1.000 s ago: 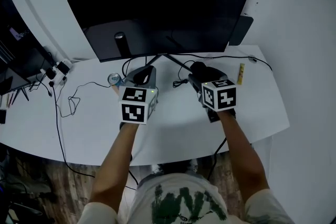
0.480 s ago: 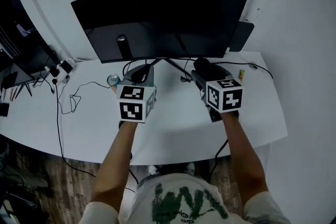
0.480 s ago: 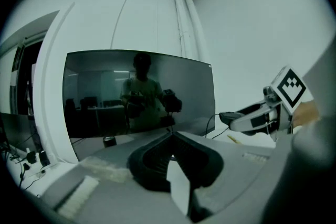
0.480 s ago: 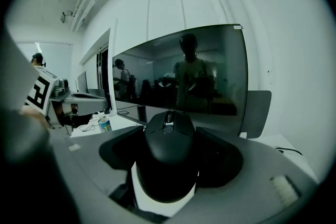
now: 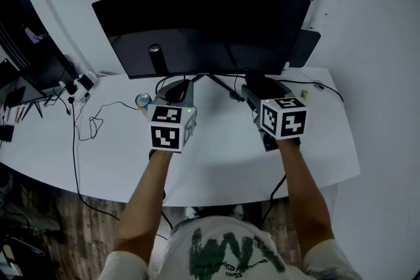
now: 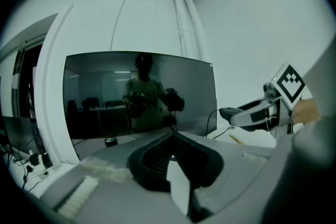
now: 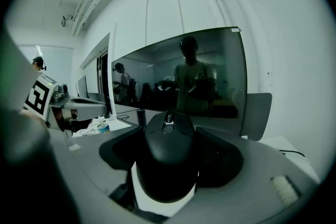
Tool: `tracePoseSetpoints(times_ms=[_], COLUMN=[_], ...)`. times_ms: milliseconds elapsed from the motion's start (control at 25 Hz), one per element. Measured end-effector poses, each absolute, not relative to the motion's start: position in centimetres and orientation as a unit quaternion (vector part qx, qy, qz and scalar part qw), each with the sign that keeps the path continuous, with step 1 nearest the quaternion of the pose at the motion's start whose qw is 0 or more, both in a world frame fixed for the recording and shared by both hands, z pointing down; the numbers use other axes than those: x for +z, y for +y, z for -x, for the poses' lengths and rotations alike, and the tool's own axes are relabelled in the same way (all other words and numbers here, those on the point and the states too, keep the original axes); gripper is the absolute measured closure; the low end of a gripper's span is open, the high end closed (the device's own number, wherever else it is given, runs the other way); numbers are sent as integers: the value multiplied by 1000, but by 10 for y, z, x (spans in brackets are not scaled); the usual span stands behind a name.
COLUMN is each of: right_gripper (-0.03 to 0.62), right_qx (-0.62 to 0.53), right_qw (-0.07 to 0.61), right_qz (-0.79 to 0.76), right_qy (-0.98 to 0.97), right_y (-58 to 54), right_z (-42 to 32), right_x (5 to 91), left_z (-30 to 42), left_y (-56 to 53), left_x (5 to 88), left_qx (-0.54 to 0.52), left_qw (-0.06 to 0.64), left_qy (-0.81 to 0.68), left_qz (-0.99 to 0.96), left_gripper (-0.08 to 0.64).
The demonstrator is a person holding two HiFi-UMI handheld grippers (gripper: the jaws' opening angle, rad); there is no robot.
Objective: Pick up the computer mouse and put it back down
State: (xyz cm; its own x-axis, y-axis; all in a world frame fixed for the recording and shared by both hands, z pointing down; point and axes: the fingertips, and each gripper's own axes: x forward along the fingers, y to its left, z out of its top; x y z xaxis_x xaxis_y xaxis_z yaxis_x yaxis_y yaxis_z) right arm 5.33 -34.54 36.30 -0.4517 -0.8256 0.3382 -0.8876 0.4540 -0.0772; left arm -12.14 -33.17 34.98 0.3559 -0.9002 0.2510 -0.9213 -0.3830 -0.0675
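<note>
Mouse point(image 7: 168, 157) raised, white desk point(image 5: 223, 164), dark monitor point(image 5: 203, 23)

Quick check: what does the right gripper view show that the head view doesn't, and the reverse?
Only the right gripper view: the right gripper clamped on the computer mouse, scroll wheel visible. Only the head view: the person's forearms and the wooden floor. Both: the monitor and the left gripper.

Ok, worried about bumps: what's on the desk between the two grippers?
In the head view, the monitor stand's foot and a black cable lie between the left gripper and the right gripper holding the mouse; otherwise bare desk.
</note>
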Motion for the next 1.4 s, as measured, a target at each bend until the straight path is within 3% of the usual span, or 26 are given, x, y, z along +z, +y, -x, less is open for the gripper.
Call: tracePoseSetpoints(times_ms=[1400], right_gripper=[282], right_qx=[134], right_qw=[128], right_qz=[-510], right_qy=[-840], right_y=[-341], right_z=[-51], right_x=[373], left_z=[125], left_y=[-327], left_x=[358], left_qx=[130], left_qw=[47], left_qy=[-550], left_qz=[-823], left_gripper=[558])
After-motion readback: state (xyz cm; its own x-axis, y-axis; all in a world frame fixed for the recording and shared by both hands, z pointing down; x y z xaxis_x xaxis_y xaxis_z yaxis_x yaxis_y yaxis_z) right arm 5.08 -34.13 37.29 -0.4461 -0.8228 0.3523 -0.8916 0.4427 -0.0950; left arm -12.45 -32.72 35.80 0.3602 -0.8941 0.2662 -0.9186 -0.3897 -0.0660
